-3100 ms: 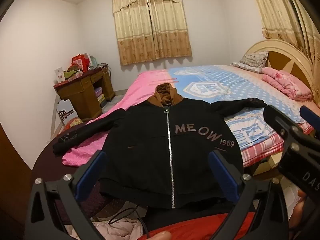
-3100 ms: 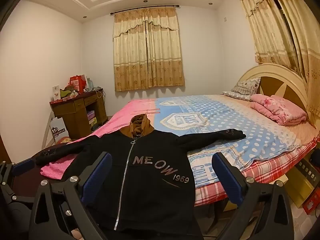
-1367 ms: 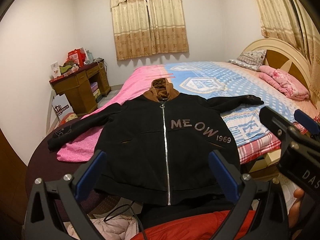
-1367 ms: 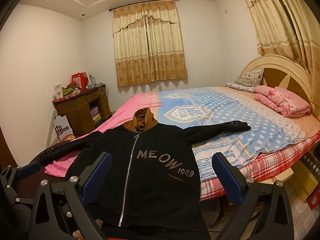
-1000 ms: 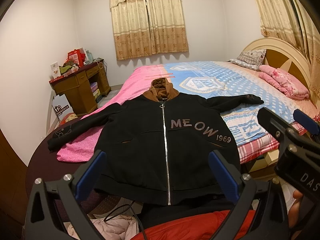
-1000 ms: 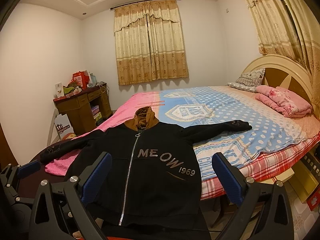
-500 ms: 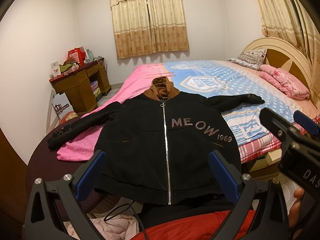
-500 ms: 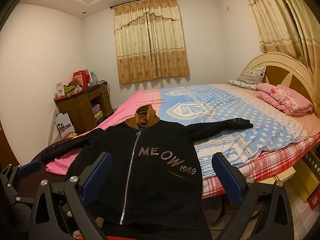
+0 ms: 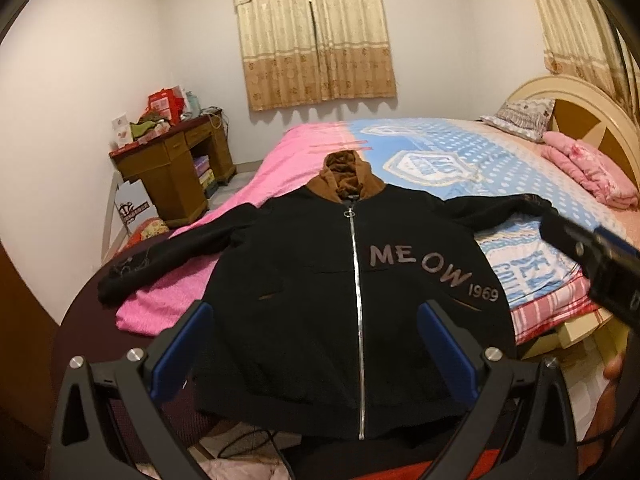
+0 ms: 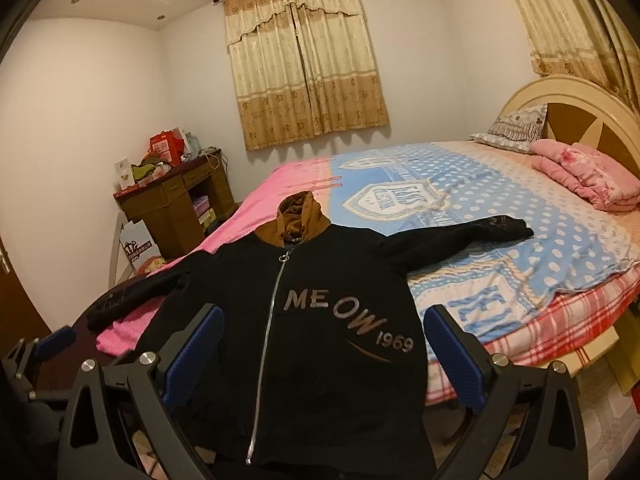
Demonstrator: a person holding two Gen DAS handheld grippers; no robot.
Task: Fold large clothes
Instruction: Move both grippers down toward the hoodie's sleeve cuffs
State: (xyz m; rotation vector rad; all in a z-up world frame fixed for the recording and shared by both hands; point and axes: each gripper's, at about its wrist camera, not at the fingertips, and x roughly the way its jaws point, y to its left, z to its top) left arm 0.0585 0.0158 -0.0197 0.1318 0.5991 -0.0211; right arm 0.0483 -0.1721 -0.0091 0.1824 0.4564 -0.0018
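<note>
A black zip-up hoodie (image 9: pixel 320 288) with a brown hood and "MEOW 1969" on the chest lies spread face up at the foot of the bed, sleeves out to both sides; it also shows in the right wrist view (image 10: pixel 320 320). My left gripper (image 9: pixel 316 344) is open and empty, hovering before the hoodie's hem. My right gripper (image 10: pixel 322 352) is open and empty, also short of the hem. The right gripper's body shows at the right edge of the left wrist view (image 9: pixel 600 264). The left gripper shows at the lower left of the right wrist view (image 10: pixel 44 344).
The bed (image 10: pixel 520 240) has a blue dotted and pink cover, a folded pink blanket (image 10: pixel 588 180) and a pillow near the headboard. A wooden desk (image 9: pixel 172 168) with clutter stands by the left wall. Cables and pale cloth (image 9: pixel 240 468) lie below the hem.
Both grippers have drifted slightly, so the hoodie sits a little differently in the views. Both stay open and empty. The hoodie has not moved.
</note>
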